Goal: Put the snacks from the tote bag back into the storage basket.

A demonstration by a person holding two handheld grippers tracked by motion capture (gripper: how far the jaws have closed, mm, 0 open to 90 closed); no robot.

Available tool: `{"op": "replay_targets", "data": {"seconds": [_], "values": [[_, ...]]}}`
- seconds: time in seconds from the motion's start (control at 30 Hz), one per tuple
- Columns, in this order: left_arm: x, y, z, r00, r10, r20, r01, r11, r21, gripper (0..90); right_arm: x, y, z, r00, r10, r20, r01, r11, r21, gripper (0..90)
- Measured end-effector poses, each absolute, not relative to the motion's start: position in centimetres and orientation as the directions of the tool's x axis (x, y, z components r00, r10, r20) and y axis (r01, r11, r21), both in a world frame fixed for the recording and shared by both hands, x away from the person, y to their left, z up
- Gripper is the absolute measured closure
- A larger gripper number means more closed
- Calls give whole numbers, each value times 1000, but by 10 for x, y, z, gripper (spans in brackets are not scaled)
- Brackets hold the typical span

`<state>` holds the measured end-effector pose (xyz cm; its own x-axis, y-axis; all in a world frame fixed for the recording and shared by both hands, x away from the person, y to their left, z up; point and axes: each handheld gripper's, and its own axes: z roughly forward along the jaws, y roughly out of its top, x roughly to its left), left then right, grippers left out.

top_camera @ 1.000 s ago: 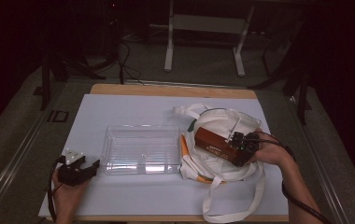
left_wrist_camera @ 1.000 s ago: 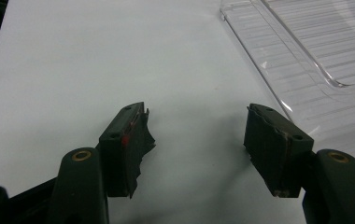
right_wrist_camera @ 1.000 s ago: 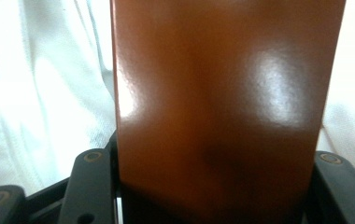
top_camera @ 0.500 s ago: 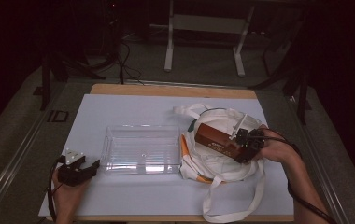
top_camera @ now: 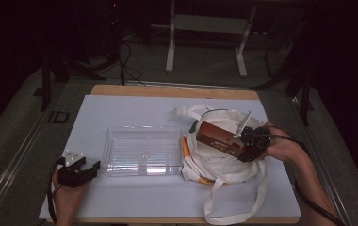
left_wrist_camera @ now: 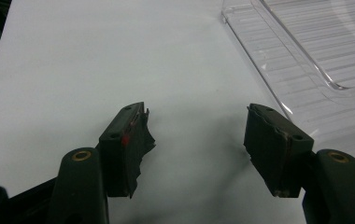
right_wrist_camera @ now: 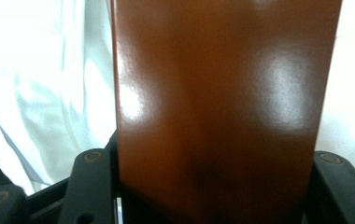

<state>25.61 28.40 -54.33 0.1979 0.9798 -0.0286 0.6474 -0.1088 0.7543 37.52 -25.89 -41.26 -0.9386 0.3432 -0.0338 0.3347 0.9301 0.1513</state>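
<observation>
- From the high view, my right gripper has drawn a little toward the table's right edge over the last second, and the brown box has come with it. The box lies tilted across the white cloth bag, most of its length clear of the opening. I take this to mean I am pulling the box out of the bag, perhaps toward the clear plastic tray just beside the bag. My left gripper has stayed near the tray's left end, on the white table cover.
- In the left gripper view, my jaws stand wide apart with nothing between them, above bare cover; the tray's corner sits off to one side.
- In the right gripper view, my jaws are clamped on both sides of the box. It is glossy, plain reddish brown and flat-faced, with white bag cloth behind it.
</observation>
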Motion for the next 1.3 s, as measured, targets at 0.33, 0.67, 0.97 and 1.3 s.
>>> {"op": "replay_targets", "data": {"seconds": [0.33,0.67,0.97,1.3], "values": [[256,284,-543,195,980,-33,648,-104,754,391,372,-259,-397,-945,322,-57,310,938,154,430],[256,284,-543,193,981,-33,647,-102,756,391,372,-254,-385,-950,306,-58,294,943,158,431],[256,284,-543,193,981,-32,647,-103,755,390,371,-246,-381,-957,284,-58,271,947,173,430],[256,284,-543,192,981,-34,647,-101,756,390,371,-232,-377,-964,259,-60,244,953,181,430]]}}
